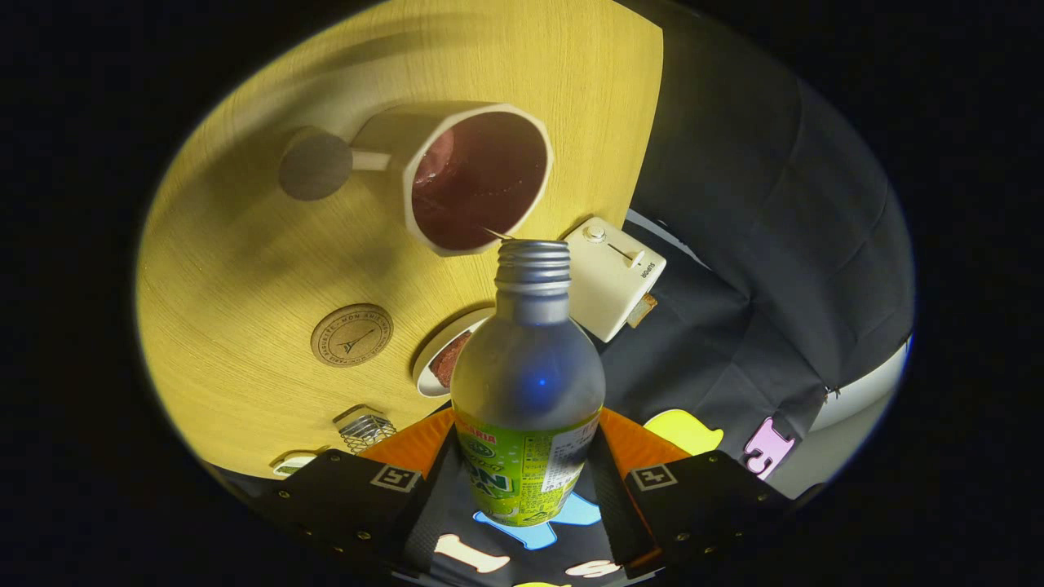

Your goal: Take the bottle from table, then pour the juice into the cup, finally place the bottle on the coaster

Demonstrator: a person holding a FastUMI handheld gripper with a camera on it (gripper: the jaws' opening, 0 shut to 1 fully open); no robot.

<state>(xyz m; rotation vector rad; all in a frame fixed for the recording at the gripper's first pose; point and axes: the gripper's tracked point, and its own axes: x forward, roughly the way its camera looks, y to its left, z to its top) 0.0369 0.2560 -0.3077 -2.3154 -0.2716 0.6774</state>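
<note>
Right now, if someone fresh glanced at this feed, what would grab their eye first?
The bottle, gripped between the gripper fingers, is uncapped, its threaded neck tipped toward the cup. The cup sits just beyond the bottle mouth on the wooden table, its dark inside facing the camera. Beside the bottle lies the round coaster, with nothing on it.

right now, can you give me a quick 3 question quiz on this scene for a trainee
1. True or false: the gripper is shut on the bottle.
2. The bottle's uncapped mouth points toward: A) the cup B) the coaster C) the white toaster
3. Fill in: the liquid inside the cup looks dark ____.

Key: 1 true; 2 A; 3 red.
</note>
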